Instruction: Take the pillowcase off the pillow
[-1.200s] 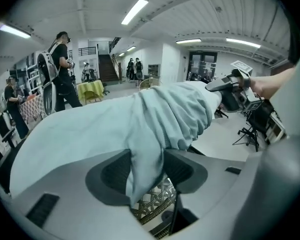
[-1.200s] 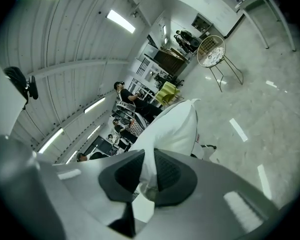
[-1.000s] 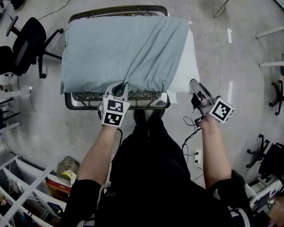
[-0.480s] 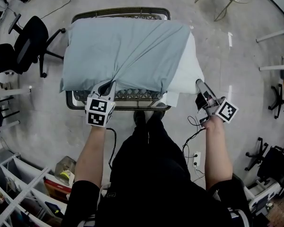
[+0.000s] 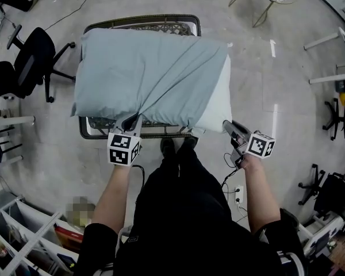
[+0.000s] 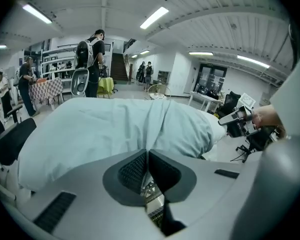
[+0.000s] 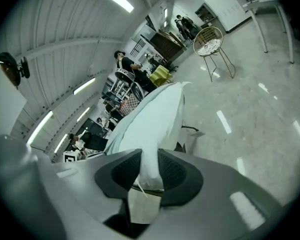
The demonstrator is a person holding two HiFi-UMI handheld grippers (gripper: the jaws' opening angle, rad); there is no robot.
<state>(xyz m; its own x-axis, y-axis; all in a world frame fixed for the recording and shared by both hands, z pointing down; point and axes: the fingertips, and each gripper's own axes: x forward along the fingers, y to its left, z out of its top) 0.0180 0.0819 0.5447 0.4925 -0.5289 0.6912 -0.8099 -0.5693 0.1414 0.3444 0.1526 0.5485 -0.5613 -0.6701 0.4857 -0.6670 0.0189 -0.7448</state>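
In the head view, the pillowcase is pinched at 7 o'clock by the left gripper, while the right gripper, its jaws just opened astride the pillow corner at 4 o'clock, must be closed before stripping.

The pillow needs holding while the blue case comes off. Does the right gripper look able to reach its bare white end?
Probably yes: the right gripper, jaws just opening, has the bare corner of the soft white pillow between them; nothing blocks it.
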